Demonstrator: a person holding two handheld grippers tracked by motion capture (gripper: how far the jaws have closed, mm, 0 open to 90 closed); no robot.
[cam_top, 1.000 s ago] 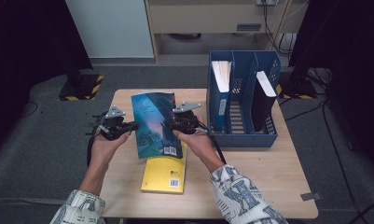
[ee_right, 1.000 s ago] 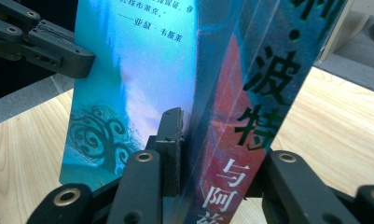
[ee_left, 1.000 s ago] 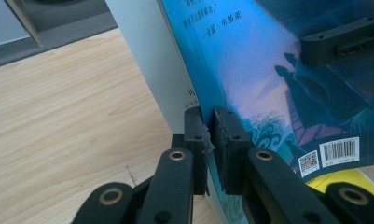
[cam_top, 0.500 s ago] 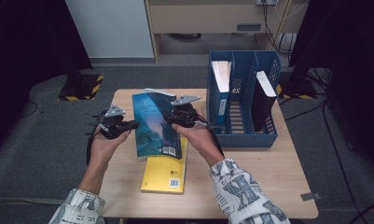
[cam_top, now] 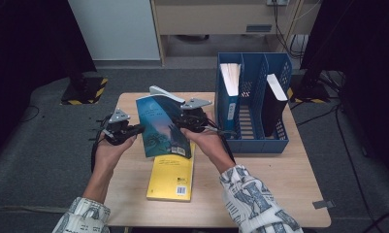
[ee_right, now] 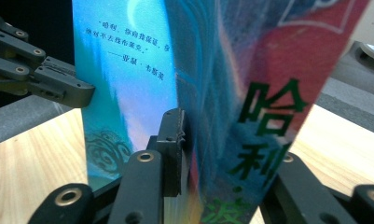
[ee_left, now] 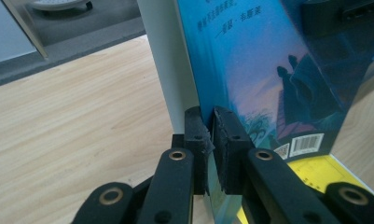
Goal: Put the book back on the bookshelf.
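Chinese lettering on blue book (cam_top: 162, 127), barcode (ee_left: 307, 144) at its corner.

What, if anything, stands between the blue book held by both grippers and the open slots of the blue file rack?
Nothing visible does. The blue book is held up off the table, left of the rack; the middle slot looks open, while other slots each hold a book.

Wooden table (cam_top: 279, 194), yellow book (cam_top: 172, 177), blue file rack (cam_top: 252, 143)
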